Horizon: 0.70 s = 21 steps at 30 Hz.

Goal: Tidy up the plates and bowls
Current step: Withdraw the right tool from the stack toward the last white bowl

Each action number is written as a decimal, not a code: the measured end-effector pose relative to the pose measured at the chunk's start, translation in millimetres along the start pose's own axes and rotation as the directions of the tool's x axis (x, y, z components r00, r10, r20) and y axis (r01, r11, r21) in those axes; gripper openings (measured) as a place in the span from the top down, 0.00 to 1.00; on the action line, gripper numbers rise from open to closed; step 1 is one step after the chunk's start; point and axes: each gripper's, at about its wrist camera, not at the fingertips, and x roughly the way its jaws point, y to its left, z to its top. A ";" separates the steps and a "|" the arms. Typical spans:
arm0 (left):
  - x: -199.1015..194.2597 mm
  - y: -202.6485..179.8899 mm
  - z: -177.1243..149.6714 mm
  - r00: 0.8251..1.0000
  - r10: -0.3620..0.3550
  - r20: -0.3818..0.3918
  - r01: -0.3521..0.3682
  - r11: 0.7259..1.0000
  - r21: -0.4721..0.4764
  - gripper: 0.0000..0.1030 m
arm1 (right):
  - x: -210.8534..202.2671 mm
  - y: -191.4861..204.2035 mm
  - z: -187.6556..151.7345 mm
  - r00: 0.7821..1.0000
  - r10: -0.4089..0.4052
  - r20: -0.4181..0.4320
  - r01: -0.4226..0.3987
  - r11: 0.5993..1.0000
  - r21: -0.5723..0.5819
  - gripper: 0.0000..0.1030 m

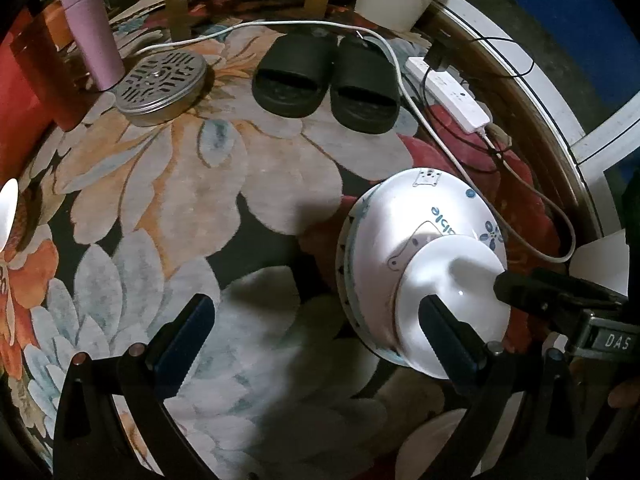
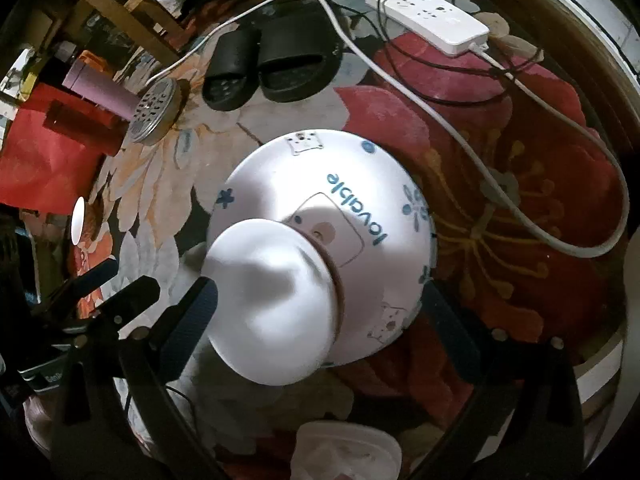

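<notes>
The left gripper (image 1: pixel 316 332) has its jaws spread wide, both fingers pointing forward and down with nothing between them. The right gripper (image 2: pixel 320 308) is likewise spread wide, one finger to each side. In the left wrist view the right gripper's black fingers (image 1: pixel 520 286) reach in from the right edge, beside the left gripper.

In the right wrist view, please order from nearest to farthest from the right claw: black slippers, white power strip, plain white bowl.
1. Plain white bowl, at the right claw.
2. Black slippers, ahead, left.
3. White power strip, far, upper right.
</notes>
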 end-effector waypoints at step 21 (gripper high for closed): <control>-5.3 38.3 -10.1 0.999 0.032 -0.001 -0.032 0.998 -0.060 0.01 | 10.1 32.4 -0.5 1.000 -0.001 -0.005 0.001 0.999 -0.053 0.00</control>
